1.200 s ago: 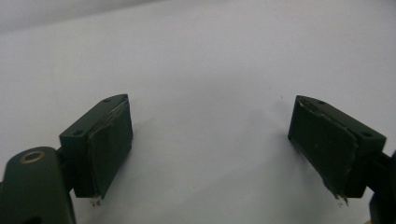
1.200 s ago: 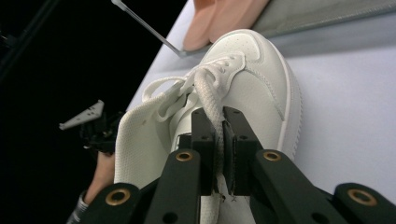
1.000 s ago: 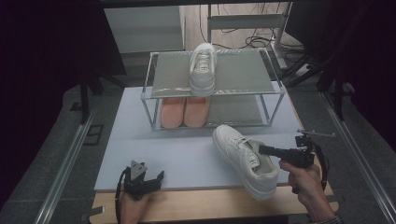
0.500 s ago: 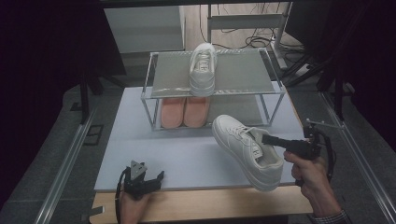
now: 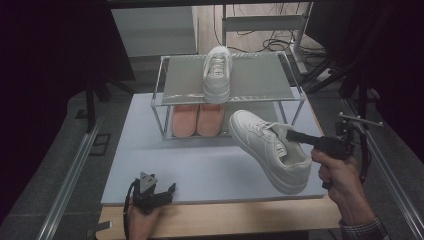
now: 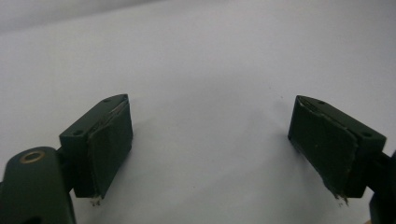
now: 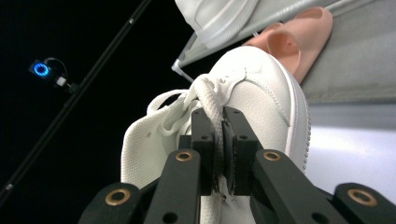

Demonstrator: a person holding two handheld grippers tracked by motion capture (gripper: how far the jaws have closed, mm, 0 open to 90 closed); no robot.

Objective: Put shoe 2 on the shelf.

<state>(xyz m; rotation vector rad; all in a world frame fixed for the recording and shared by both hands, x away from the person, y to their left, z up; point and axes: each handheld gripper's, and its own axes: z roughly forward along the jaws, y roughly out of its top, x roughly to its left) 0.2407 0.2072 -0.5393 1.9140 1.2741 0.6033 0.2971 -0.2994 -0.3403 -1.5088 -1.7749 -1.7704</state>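
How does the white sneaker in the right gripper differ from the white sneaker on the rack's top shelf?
The held sneaker hangs tilted above the table, clamped at its tongue by the right gripper; the shelf sneaker stands flat and untouched on the rack. The held one points diagonally, the shelf one straight at the camera. Both are white and laced.

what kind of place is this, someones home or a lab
Probably a lab recording bench, not a home: a metal shoe rack staged on a white board, loose cables on the floor behind, dark screens around.
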